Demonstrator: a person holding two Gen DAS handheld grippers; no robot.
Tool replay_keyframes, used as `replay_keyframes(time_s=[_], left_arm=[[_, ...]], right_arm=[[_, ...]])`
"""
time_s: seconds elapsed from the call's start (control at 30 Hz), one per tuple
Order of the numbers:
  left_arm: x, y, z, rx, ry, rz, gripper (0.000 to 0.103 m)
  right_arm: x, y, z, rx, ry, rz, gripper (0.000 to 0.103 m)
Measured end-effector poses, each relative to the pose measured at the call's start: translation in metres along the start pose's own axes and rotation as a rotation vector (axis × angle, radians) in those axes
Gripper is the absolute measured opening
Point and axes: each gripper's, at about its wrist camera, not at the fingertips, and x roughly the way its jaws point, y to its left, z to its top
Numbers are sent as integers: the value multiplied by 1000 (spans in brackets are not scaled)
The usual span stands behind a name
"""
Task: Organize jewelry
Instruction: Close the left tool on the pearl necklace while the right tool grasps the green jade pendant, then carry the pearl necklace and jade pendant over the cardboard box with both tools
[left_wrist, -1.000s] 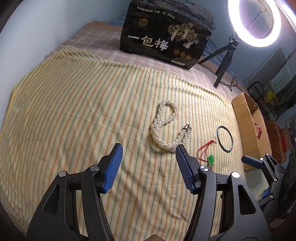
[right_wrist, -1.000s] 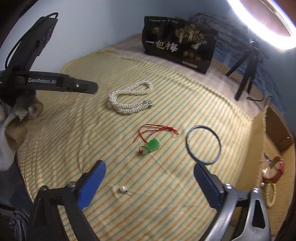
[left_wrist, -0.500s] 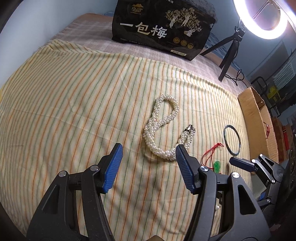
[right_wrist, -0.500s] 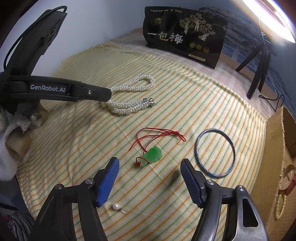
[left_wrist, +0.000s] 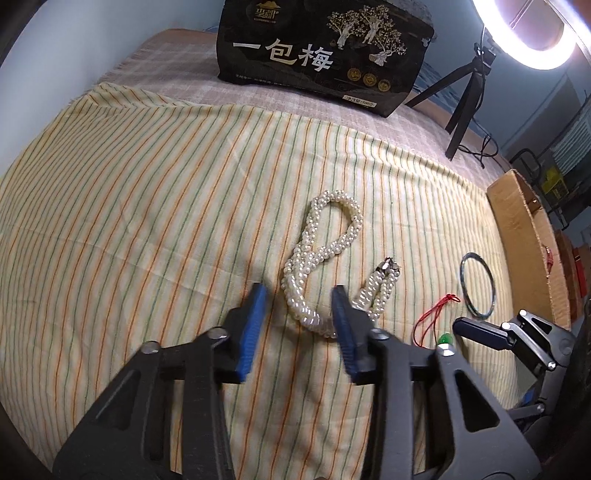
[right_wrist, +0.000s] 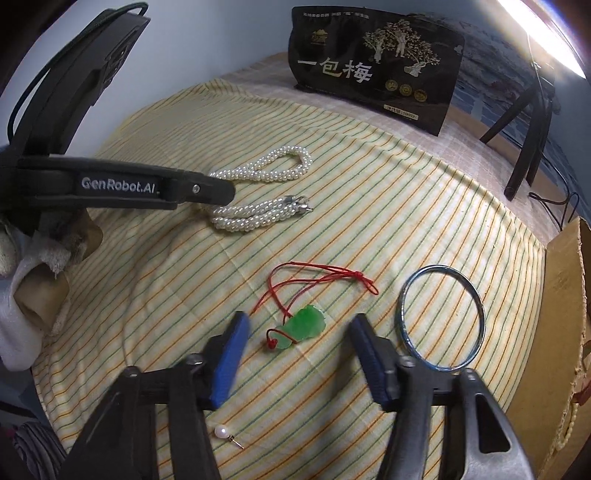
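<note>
**A:** Okay, left wrist view first. My left gripper (left_wrist: 299, 325) has dropped closer to the striped cloth (left_wrist: 147, 221) than a second ago, and its jaws have just been closing. The low bend of the pearl necklace (left_wrist: 325, 258) lies at centre frame between the blue pads, but neither pad presses on it yet, so nothing is gripped.

**B:** And the box?

**A:** The cardboard box (left_wrist: 517, 229) is at the right edge, well apart from the pearls. The bangle (left_wrist: 463, 266) lies between them, lower right.

**B:** Right wrist view?

**A:** Same story. My right gripper (right_wrist: 299, 347) has come down too, jaws just been narrowing. The green pendant (right_wrist: 304, 326) on its red cord (right_wrist: 314, 273) now sits between my pads, lower centre; a second ago it lay beyond the tips. There are gaps on both sides, so no clamp.

**B:** Anything else loose?

**A:** The pearl earring (right_wrist: 221, 431) is at the bottom, near my left finger.

**B:** Meaning?

**A:** Both picks are lined up, I reckon. I'd finish closing, then lift. The pendant is thin and flat, so it could slip.
</note>
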Motion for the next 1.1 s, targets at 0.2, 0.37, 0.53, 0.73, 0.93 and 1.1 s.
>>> replay_keyframes(time_s=[0.2, 0.37, 0.53, 0.73, 0.93, 1.1], left_arm=[[2, -7, -2, 40, -6, 30, 13], [-2, -4, -2, 28, -3, 10, 9], [-18, -5, -5, 31, -36, -14, 6], [-44, -6, -10, 35, -86, -34, 6], [-63, -6, -14, 35, -119, -39, 6], [-82, -11, -17, 76, -174, -36, 6]], right_arm=[[-5, -10, -2, 41, -2, 25, 22], [-6, -11, -4, 62, 1, 4, 9], [-14, -13, -7, 93, -13, -2, 5], [-27, -16, -13, 146, -39, 16, 5], [-40, -18, -15, 184, -61, 21, 4], [-62, -21, -16, 212, -95, 39, 4]])
